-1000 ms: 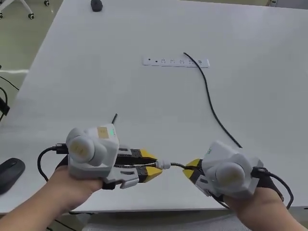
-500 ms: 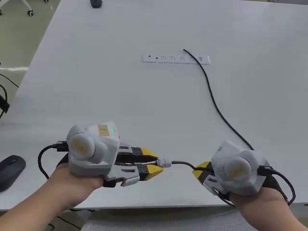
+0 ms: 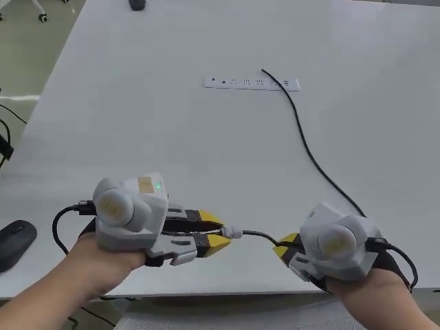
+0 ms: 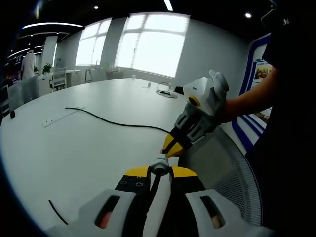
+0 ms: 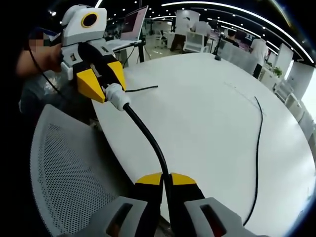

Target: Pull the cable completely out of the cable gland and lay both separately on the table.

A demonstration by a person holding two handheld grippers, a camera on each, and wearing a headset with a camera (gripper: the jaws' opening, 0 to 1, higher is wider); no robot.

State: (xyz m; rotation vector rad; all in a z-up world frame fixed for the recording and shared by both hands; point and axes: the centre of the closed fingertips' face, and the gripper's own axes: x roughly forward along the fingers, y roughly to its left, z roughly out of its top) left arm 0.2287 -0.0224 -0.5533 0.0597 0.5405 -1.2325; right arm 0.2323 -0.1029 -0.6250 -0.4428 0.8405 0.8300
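**Cable stretched between two tools at the bench's near edge**

The white bench [image 3: 172, 137] carries everything. Just off its near edge, in the right gripper view, is the grey mesh seat of a chair [image 5: 64, 177]. Far back on the bench lies a white power strip [image 3: 251, 84], and a long black cord [image 3: 306, 148] runs from it toward the near right side. A dark mouse [image 3: 14, 240] sits at the bench's left edge.

Both hands hold their tools low over the near edge, tips facing each other and a little apart. The left tool [image 3: 218, 236] has its yellow-tipped jaws closed together on the cable gland [image 3: 232, 233]. The gland is a small white fitting that pokes out past the jaw tips toward the right. The right tool [image 3: 280, 246] has its jaws closed tight on the black cable [image 3: 258, 236].

The cable spans the gap between the two tools in a shallow curve. One end goes into the gland and the other passes between the right tool's jaws. Cable and gland are joined, and both are held above the bench rather than lying on it.

In the right gripper view, a short black piece of wire [image 5: 140, 89] lies loose on the bench beyond the left tool.
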